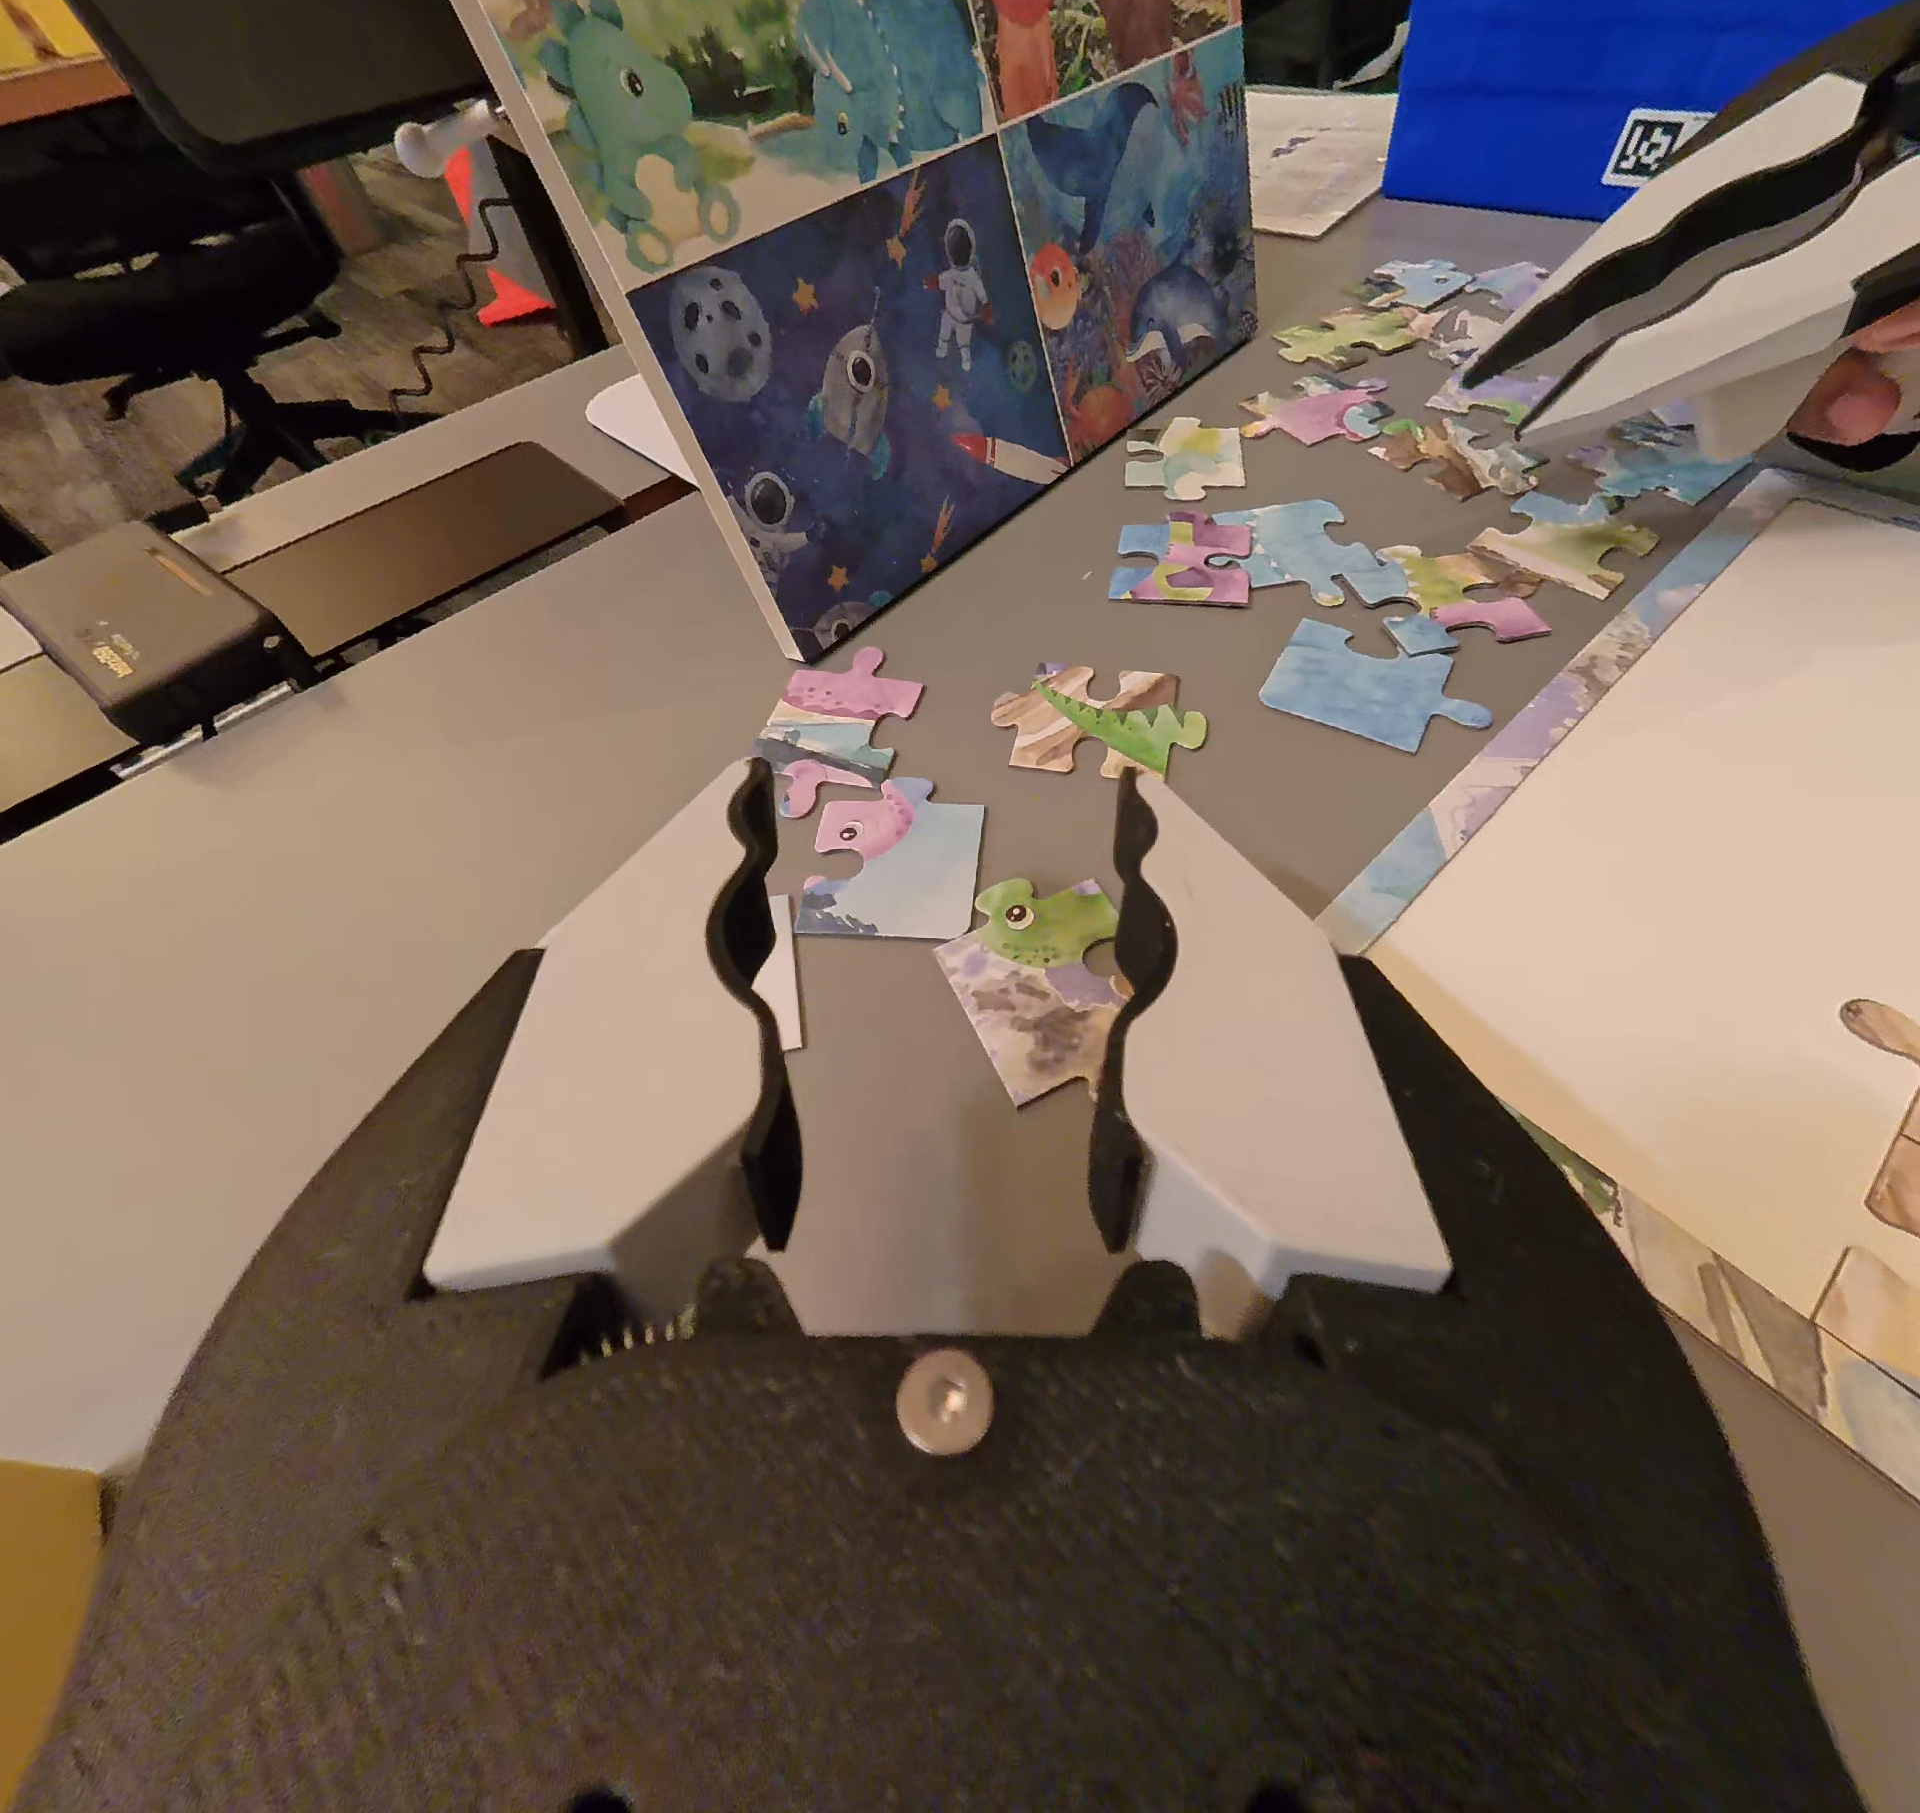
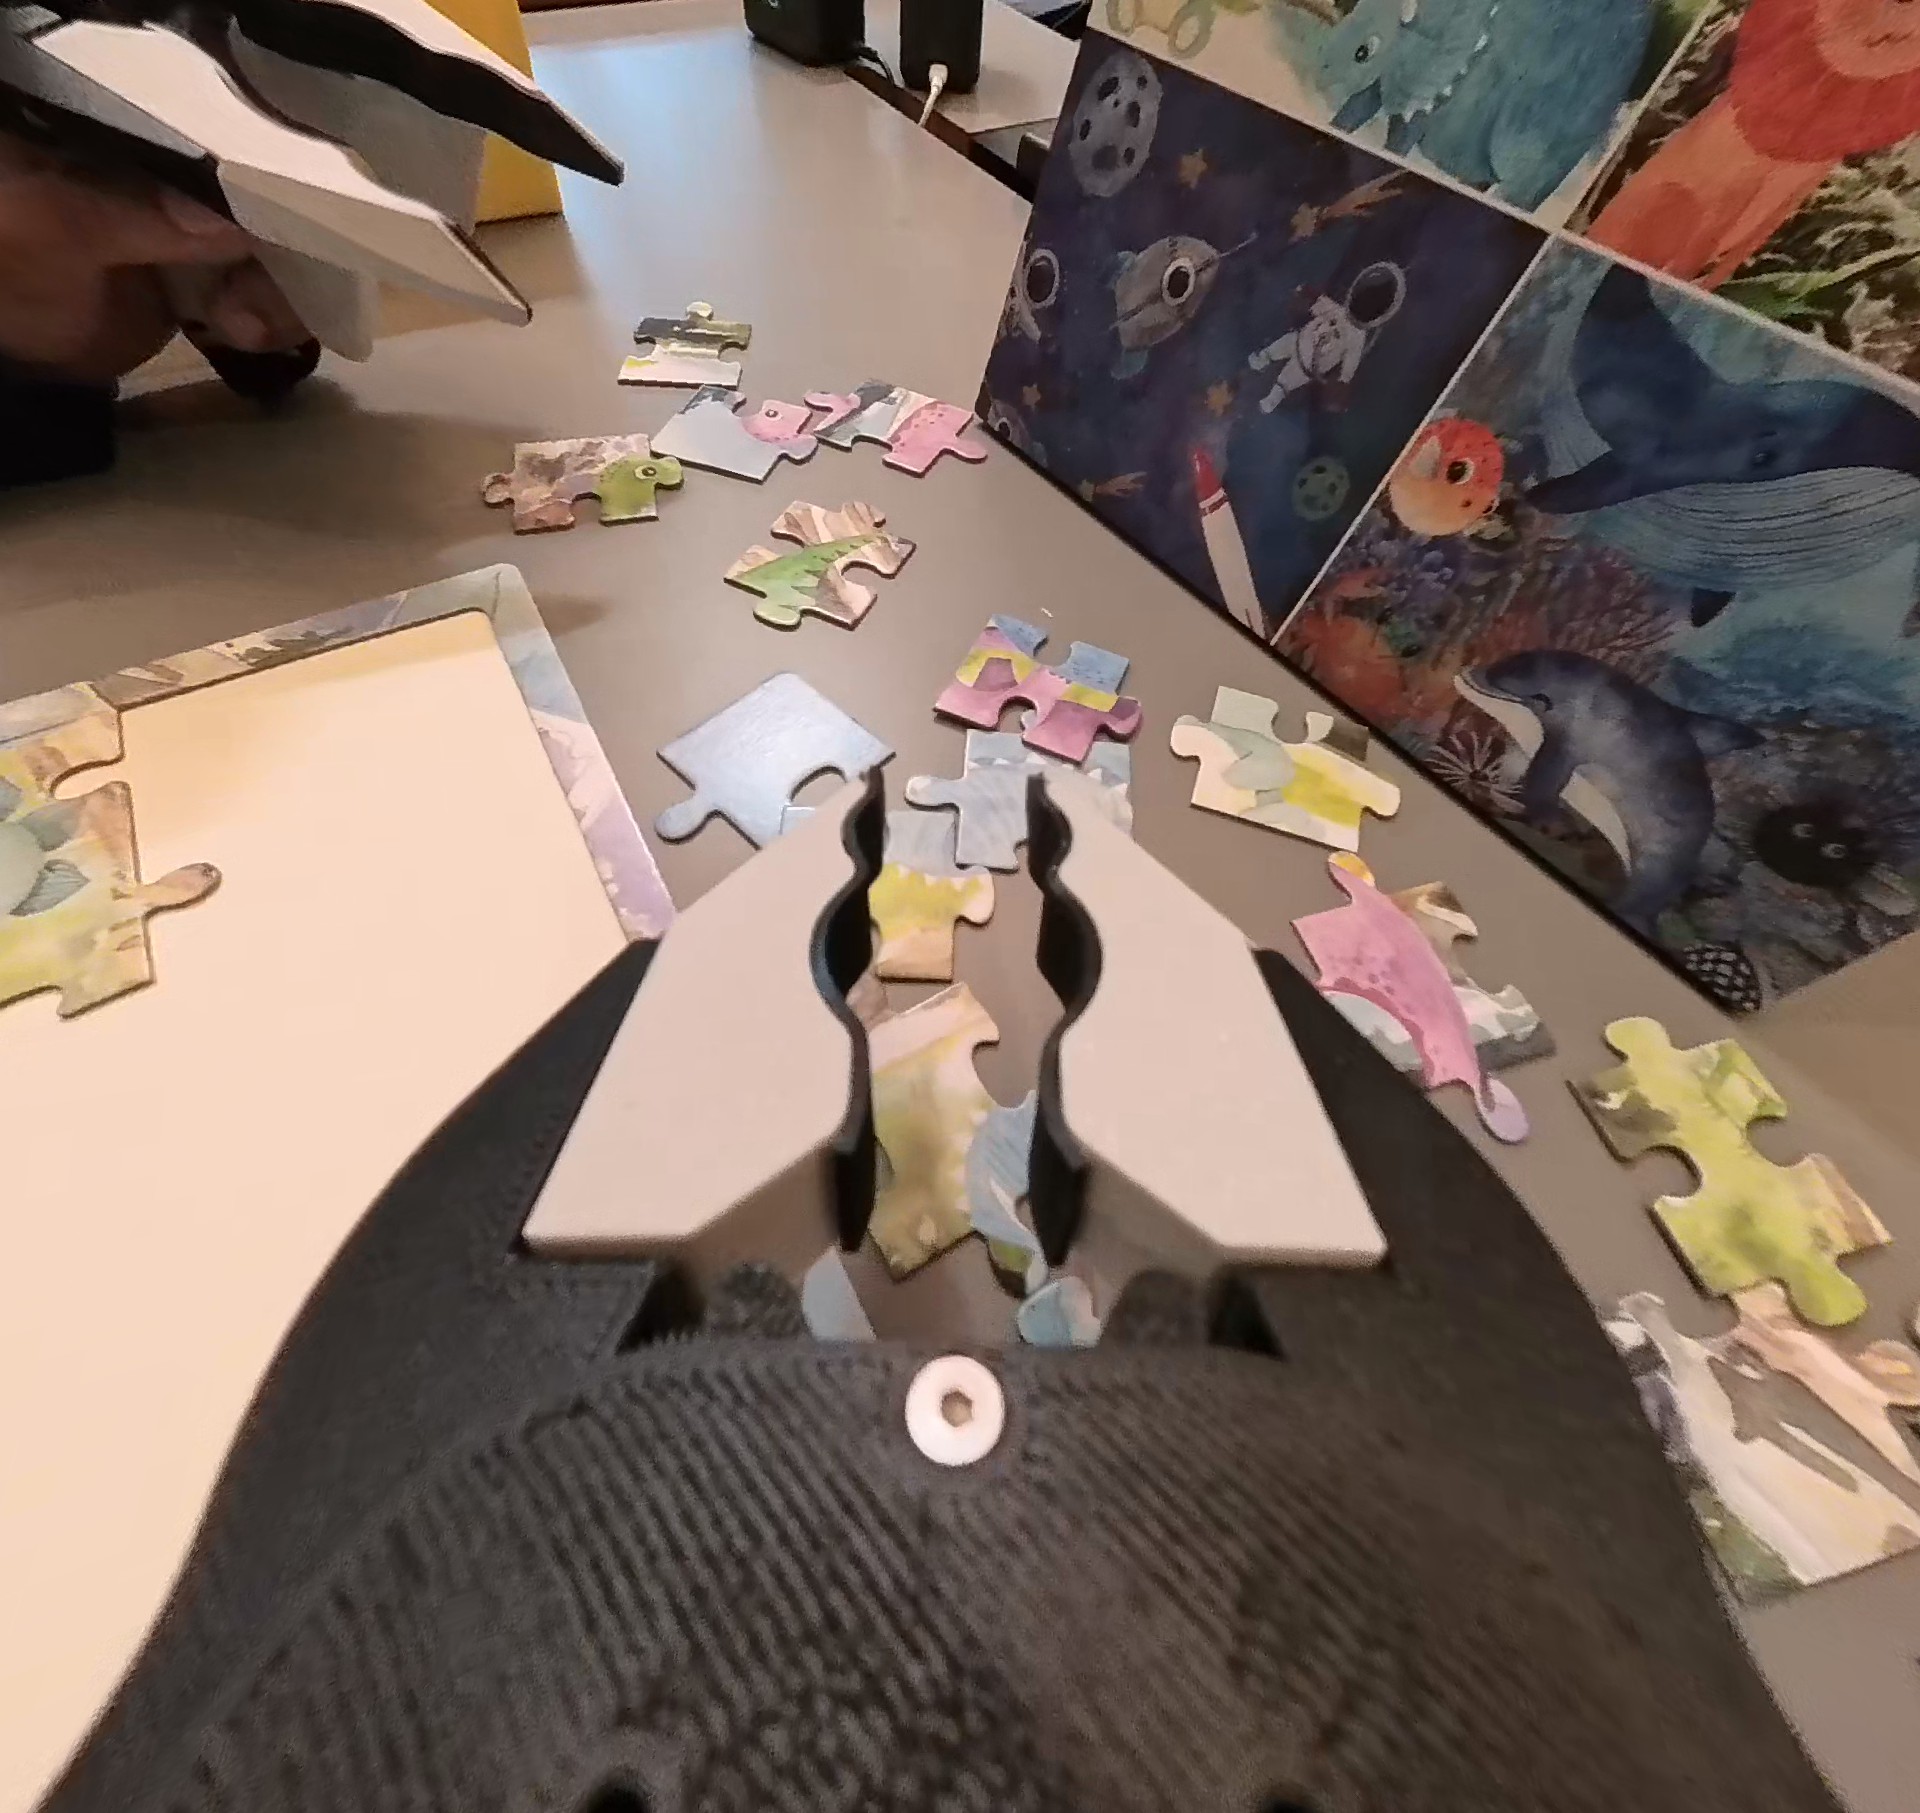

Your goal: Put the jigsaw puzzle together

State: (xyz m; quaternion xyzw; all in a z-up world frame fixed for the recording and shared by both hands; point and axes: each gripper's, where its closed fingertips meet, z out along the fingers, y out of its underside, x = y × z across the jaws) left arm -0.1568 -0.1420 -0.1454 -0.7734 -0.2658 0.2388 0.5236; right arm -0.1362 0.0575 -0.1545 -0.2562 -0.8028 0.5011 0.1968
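Jigsaw pieces lie loose across the grey worktop (image 1: pixel 416 932), between the propped picture board (image 1: pixel 935 309) and the puzzle tray (image 1: pixel 1662 828), which is nearly bare, with only a few pieces seated at one end.

Left to right:
- Your left tongs (image 1: pixel 940 787) hover low, spread wide, pinching nothing. Under them: the pink dinosaur piece (image 1: pixel 894 859) and the green frog-like piece (image 1: pixel 1039 974), whose edge sits beneath the right-hand finger.
- Green crocodile piece (image 1: pixel 1101 719) lies just ahead, apart from the others.
- Your right tongs (image 2: pixel 956 792) hang over the denser cluster near the tray's corner, fingers parted by a narrow gap, holding nothing. A yellow-green piece (image 2: pixel 930 922) shows between them.

Risks, as I judge them:
- Flat pieces on a smooth top: closing on one may just skid it aside.
- Overlapping pieces under the right tongs could lift together or get scattered.
- Crowding the board could knock it over.

Pose: both tools tilt forward and down, each gripped from behind by a hand (image 1: pixel 1860 381).
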